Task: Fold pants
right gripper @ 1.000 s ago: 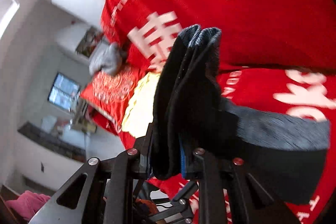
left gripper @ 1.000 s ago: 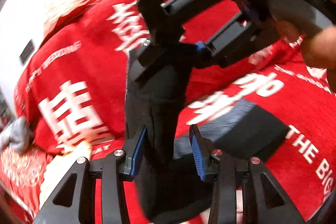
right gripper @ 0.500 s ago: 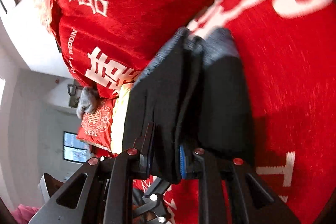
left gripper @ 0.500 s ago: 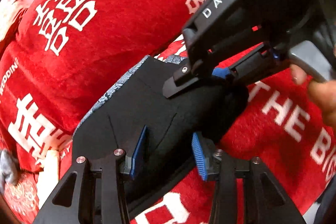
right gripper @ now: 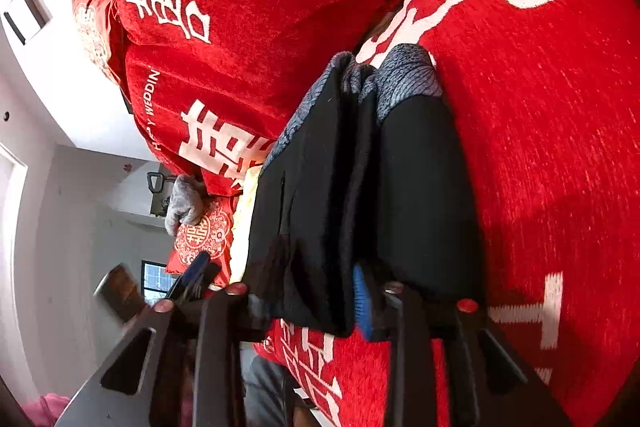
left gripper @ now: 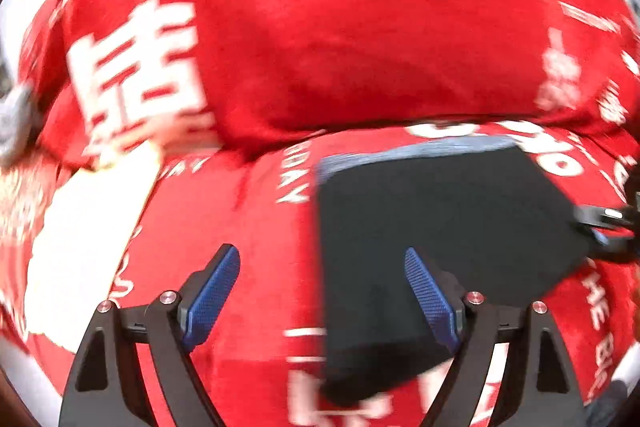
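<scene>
pants [left gripper: 432,227]: folded into a compact dark stack on the red sofa [left gripper: 360,67] | left claw [left gripper: 322,291]: wide open, holding nothing | right claw [right gripper: 308,311]: clamped on the stack's edge | left: let go, looks nearly done

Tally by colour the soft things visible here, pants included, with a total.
Black: 1, the pants, folded, right tool clamped on them.
Red: 3, sofa cover, back cushion, small embroidered pillow.
Grey: 1, a plush item.
Total: 5
</scene>
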A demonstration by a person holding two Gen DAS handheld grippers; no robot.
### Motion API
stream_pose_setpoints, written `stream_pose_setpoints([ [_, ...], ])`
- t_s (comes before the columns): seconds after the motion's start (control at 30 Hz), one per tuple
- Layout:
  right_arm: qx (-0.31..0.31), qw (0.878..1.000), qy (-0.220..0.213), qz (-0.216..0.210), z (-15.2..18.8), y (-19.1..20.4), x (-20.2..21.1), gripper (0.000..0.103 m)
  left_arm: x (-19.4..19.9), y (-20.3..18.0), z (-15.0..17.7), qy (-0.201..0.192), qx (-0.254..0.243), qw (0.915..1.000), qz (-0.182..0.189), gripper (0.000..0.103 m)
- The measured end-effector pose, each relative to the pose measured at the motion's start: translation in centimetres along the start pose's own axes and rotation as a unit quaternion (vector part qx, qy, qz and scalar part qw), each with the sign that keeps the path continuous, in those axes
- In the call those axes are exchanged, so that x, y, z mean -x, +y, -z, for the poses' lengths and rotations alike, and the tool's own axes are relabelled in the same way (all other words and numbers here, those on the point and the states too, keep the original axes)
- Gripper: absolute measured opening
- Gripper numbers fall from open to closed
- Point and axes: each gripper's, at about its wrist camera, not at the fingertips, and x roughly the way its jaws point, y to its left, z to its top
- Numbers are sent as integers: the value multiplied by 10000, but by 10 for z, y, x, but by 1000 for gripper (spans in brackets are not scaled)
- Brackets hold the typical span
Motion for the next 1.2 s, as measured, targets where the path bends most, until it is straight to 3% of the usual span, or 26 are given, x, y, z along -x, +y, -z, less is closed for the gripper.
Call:
stream_pose_setpoints([
  [0.07,139,9999,37,91,0,7,-1,52,-22,22,2,349,260,9990,123,85],
  [0.17,291,9991,99,295,-1,13,-9,50,-55,34,14,921,598,9914,711,85],
  [0.2,316,9985,106,436,-1,15,-12,46,-65,36,17,1064,738,9877,874,85],
  [0.23,343,9968,131,715,-1,18,-16,30,-71,36,20,1141,837,9851,972,85],
  [0.33,419,9958,62,813,-2,28,-13,15,-70,31,23,1092,890,9846,1032,85],
  [0.43,631,9958,10,664,-6,46,-1,14,-62,20,23,1016,712,9861,1102,85],
  [0.5,857,9931,71,802,-7,57,2,14,-57,7,20,908,405,9906,943,85],
  [0.57,994,9891,103,1077,-7,59,3,14,-59,1,15,865,268,9923,850,85],
  [0.7,948,9788,158,1809,-6,36,-2,17,-63,4,12,994,520,9885,1011,85],
  [0.87,677,9849,-140,1588,4,20,5,17,-60,4,12,1025,497,9889,953,86],
  [1.2,689,9781,-246,1949,12,37,5,26,-53,5,14,1108,466,9895,803,86],
])
